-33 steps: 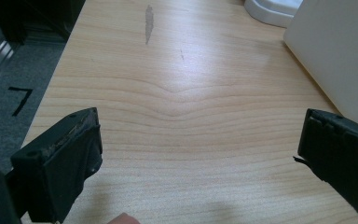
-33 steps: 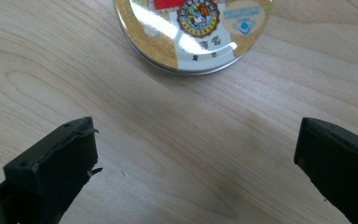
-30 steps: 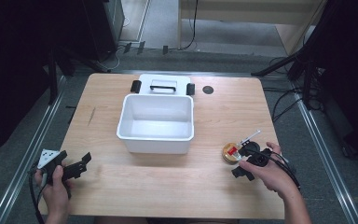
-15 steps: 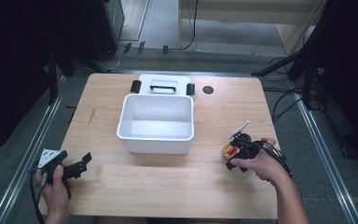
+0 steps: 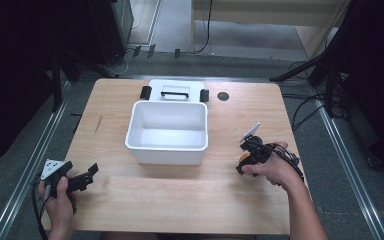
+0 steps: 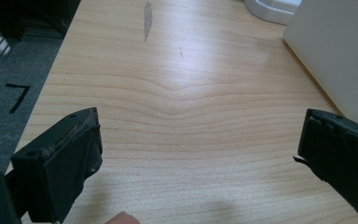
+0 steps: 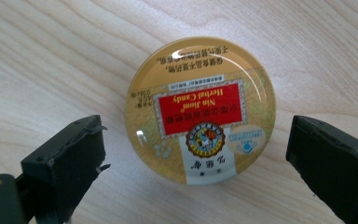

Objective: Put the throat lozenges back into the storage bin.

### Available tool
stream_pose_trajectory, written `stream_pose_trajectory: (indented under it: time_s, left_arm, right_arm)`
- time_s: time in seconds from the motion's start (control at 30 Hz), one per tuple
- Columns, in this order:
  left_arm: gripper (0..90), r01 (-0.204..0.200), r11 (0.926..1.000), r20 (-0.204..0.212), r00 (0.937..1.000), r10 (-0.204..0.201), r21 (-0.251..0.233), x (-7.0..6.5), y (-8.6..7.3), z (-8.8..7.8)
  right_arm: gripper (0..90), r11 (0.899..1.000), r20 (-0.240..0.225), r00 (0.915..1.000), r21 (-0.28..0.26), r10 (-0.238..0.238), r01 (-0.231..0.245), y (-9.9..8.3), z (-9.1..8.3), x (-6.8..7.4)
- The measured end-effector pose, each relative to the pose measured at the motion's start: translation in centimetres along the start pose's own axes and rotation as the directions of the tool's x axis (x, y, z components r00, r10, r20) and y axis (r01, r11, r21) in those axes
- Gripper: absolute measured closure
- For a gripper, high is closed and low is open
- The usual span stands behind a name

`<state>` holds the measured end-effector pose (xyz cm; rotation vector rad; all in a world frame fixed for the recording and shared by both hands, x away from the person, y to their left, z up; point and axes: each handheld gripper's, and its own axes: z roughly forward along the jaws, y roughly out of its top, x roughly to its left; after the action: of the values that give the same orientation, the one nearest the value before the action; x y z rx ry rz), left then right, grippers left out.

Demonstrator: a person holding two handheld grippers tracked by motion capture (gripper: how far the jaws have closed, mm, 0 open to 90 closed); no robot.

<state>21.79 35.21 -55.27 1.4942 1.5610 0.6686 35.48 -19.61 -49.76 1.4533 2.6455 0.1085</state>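
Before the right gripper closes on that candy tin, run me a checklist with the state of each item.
1. Candy tin lies between the right gripper jaws: ok. They have just been closing and both still stand clear of it.
2. Tin lies flat on the table, lid up: ok.
3. White bin is open and nothing shows inside: ok.
4. Bin lid lies behind the bin, out of the way: ok.
5. Left gripper is open over bare wood, away from the tin: ok.
6. Whether the jaws sit low enough to catch the tin's rim: cannot tell.
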Motion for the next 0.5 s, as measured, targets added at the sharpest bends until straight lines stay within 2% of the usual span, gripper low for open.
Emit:
stream_pose_trajectory:
  time_s: [0.27,0.5]
  left_arm:
    - [0.0,0.002,1.0000,0.000,1.0000,-0.002,0.000,0.0,0.0,0.0]
    - [0.0,0.003,1.0000,0.000,1.0000,-0.003,0.000,0.0,0.0,0.0]
  right_arm:
    - [12.3,1.000,0.017,0.9996,0.005,0.024,-0.024,0.8,0.3,0.1]
    - [13.2,0.999,0.022,0.9993,0.030,0.031,-0.031,1.1,0.9,0.2]
